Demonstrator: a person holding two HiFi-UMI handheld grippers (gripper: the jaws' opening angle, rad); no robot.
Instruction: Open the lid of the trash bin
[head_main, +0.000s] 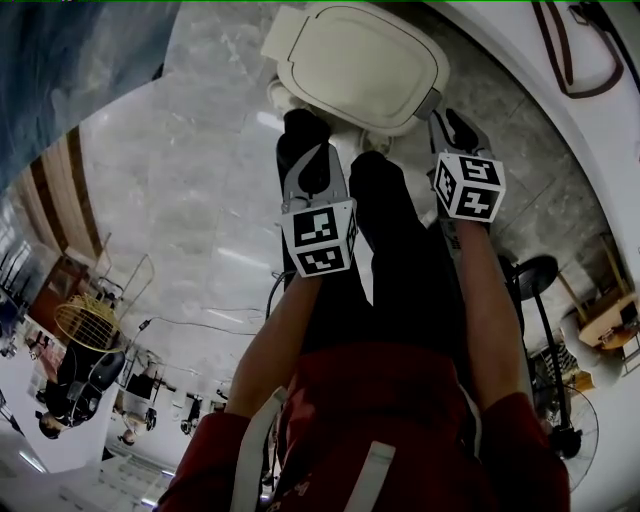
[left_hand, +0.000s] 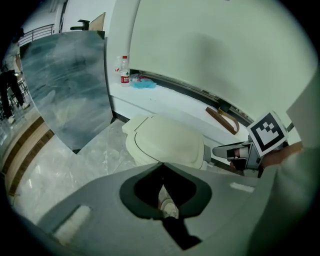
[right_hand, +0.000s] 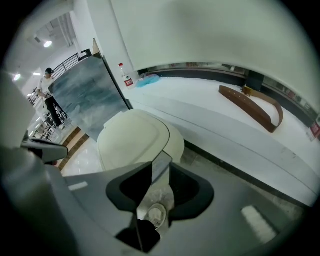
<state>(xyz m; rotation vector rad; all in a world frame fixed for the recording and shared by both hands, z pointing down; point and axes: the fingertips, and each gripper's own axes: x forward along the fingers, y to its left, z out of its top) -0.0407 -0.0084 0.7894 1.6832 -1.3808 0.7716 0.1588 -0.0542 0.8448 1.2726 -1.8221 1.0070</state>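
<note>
Marbled panel: a grey-blue slab (left_hand: 65, 85) stands at the far left, on the pale marble floor (head_main: 200, 200).
Water bottle: a small bottle with a red label (left_hand: 125, 70) is upright on the far left end of the white ledge (right_hand: 210, 120), with a blue bundle (left_hand: 144, 84) just beside it on the right.
Left gripper: the left gripper (head_main: 305, 150) hangs near the left side of the bin and points steeply down. In the left gripper view its two jaws meet at the tips with no gap, and they hold nothing.
Trash bin: the cream trash bin (right_hand: 176, 145) stands on the floor, just beside the ledge and in front of both grippers.
Lid: the lid (head_main: 360, 65) lies flat and closed on the bin. It is rounded, with a raised rim.
Right gripper: the right gripper (head_main: 447, 122) is at the near right edge of the lid. Its jaws stand a little apart with a narrow slit between them, nothing is gripped, and the slit lines up with the edge of the lid. I cannot tell if the tips touch the lid.
Brown strap: a curved brown strap (right_hand: 255, 105) lies on the ledge, to the right and well apart from the bin.
</note>
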